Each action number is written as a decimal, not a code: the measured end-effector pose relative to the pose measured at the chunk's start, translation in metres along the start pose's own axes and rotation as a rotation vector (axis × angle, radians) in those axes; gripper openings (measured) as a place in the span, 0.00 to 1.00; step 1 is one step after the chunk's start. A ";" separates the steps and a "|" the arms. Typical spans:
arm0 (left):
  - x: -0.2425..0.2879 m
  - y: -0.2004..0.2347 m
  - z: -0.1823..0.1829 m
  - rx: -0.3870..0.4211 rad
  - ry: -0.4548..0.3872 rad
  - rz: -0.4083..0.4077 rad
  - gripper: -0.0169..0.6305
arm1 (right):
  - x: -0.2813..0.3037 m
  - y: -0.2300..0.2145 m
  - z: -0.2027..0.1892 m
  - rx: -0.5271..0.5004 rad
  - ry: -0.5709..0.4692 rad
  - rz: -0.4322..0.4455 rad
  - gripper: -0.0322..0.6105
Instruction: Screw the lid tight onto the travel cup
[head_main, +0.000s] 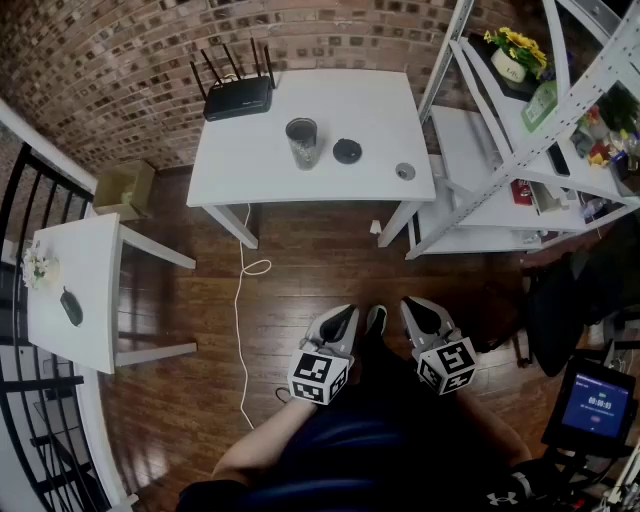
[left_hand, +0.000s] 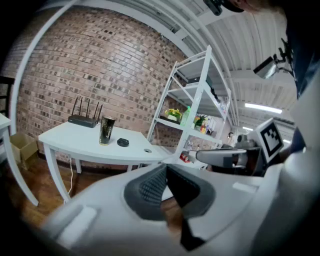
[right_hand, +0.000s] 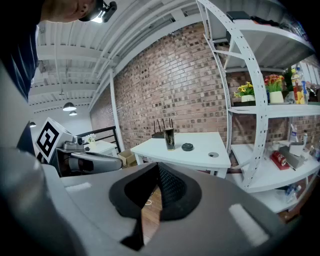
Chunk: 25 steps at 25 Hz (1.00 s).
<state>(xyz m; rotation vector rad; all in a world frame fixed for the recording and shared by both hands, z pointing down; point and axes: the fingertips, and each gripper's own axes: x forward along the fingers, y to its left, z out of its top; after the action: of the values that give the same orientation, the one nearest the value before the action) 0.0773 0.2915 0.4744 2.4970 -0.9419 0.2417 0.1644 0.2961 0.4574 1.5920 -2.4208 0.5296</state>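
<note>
Well ahead of the left gripper (head_main: 343, 315) and right gripper (head_main: 417, 308), both pressed together and empty, the travel cup (head_main: 302, 142) is stood upright on the tabletop (head_main: 240, 150), its lid (head_main: 347, 151) laid just beside it, rightward.

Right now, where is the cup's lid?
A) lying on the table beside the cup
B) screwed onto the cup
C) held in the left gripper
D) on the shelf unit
A: the black lid lies flat on the white table, apart from the open travel cup, while the left gripper and right gripper are shut on nothing, away from the table.
</note>
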 end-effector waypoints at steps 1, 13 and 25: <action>0.011 0.005 0.006 0.010 -0.004 0.009 0.03 | 0.009 -0.012 0.000 0.007 -0.003 0.002 0.07; 0.117 0.048 0.088 0.129 -0.067 0.150 0.03 | 0.108 -0.123 0.055 0.058 -0.054 0.111 0.07; 0.163 0.149 0.120 0.099 -0.082 0.156 0.03 | 0.211 -0.141 0.086 -0.085 -0.022 0.068 0.07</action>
<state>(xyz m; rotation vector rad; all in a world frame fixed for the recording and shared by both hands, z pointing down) 0.1010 0.0414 0.4737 2.5423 -1.1873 0.2426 0.2112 0.0336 0.4793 1.4933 -2.4858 0.4162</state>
